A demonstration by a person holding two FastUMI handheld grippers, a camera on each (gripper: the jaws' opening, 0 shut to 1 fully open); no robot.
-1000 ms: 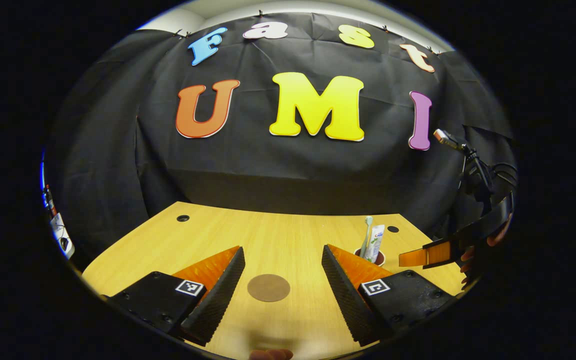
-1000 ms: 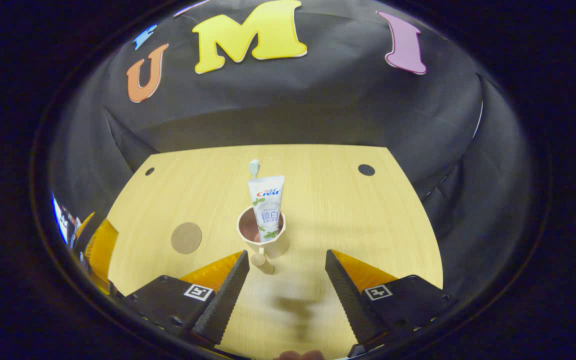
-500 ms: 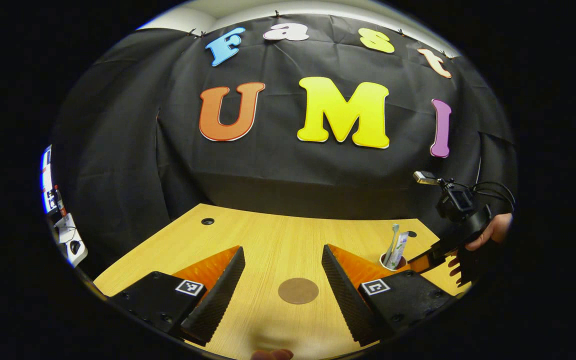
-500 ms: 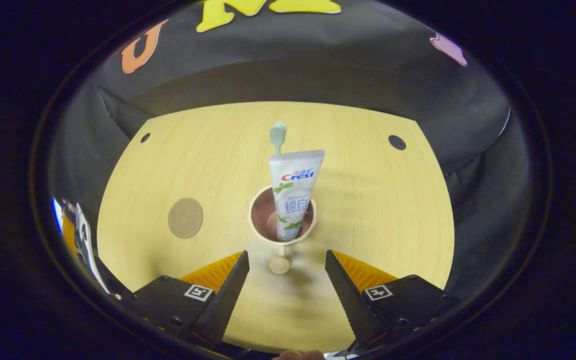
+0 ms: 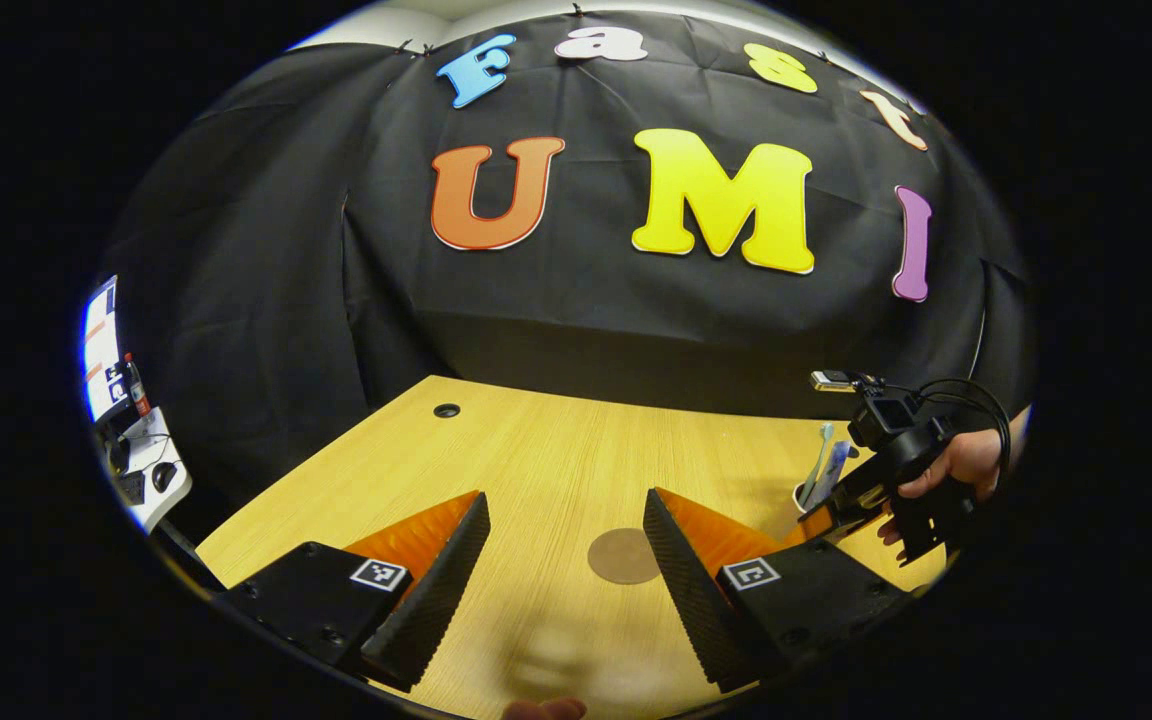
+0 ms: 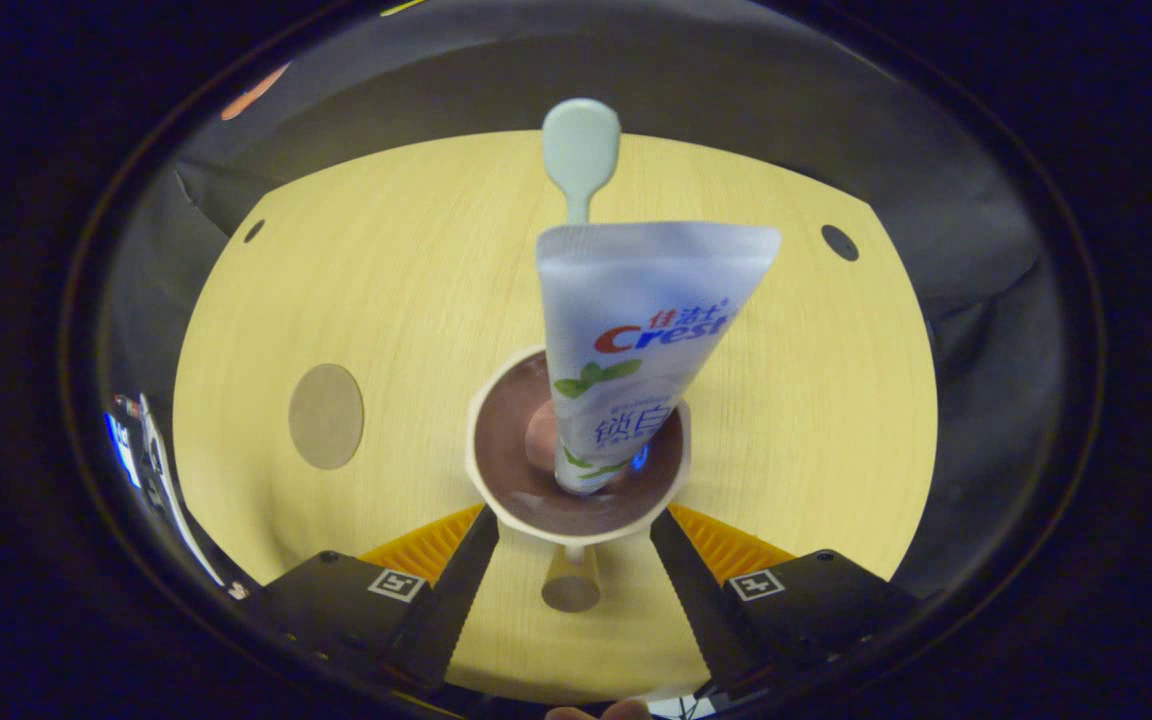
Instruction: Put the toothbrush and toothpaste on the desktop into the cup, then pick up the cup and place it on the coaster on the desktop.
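Observation:
A cream cup (image 6: 511,470) with a brown inside stands on the wooden desk (image 6: 356,280). In it a white toothpaste tube (image 6: 636,330) stands upright, with the pale green toothbrush (image 6: 581,150) behind it. My right gripper (image 6: 573,520) is open and low, its fingers on either side of the cup's near wall and of the handle (image 6: 571,585). The round brown coaster (image 6: 326,415) lies left of the cup. In the left gripper view my left gripper (image 5: 566,505) hangs open over the desk, with the coaster (image 5: 624,556) by its right finger and the cup (image 5: 802,497) far right.
A hand holds the right gripper (image 5: 891,470) at the desk's right end in the left gripper view. Cable holes (image 6: 840,242) (image 5: 447,410) sit near the desk's far corners. A stand with small gear (image 5: 141,470) is off the desk's left side.
My right gripper has come down and forward, so the cup now sits between its open fingers. The left gripper has swung left, putting the coaster under its right finger.

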